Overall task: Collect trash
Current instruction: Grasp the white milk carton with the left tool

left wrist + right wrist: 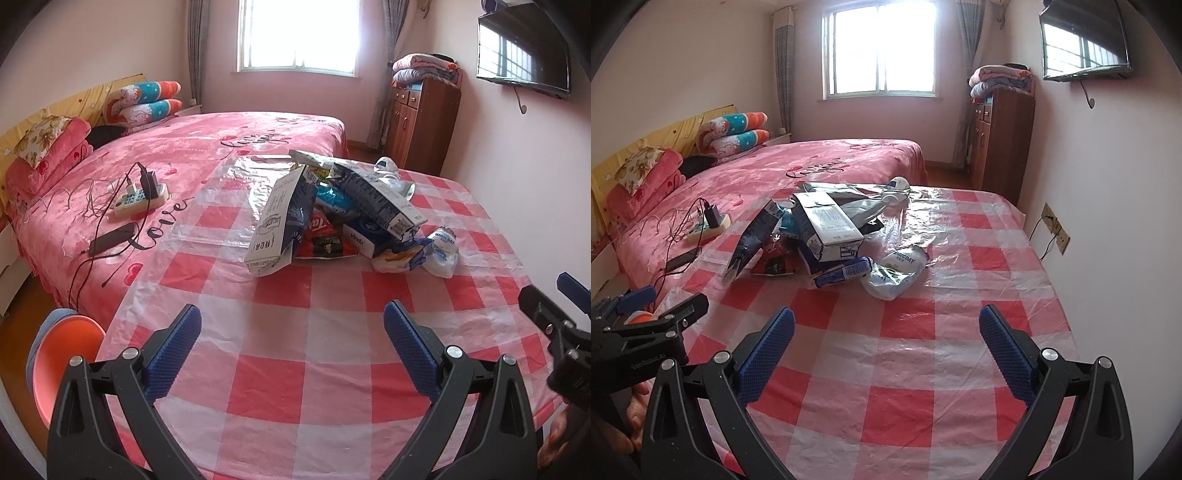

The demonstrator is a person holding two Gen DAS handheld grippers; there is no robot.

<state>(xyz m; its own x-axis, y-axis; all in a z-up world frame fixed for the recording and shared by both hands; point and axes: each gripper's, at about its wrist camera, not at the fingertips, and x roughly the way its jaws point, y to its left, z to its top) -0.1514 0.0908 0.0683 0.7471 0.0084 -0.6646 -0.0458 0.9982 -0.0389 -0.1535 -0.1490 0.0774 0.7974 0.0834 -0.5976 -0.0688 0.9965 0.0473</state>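
A pile of trash lies on the red-and-white checked table cover: a torn blue-and-white carton, a long dark box, a red snack wrapper and a crumpled white plastic pack. In the right wrist view the pile shows as the box and the white pack. My left gripper is open and empty, short of the pile. My right gripper is open and empty, also short of the pile.
A pink bed with a power strip and cables stands left of the table. An orange bin sits low at the left. A wooden cabinet and wall TV are at the right. A wall borders the table's right side.
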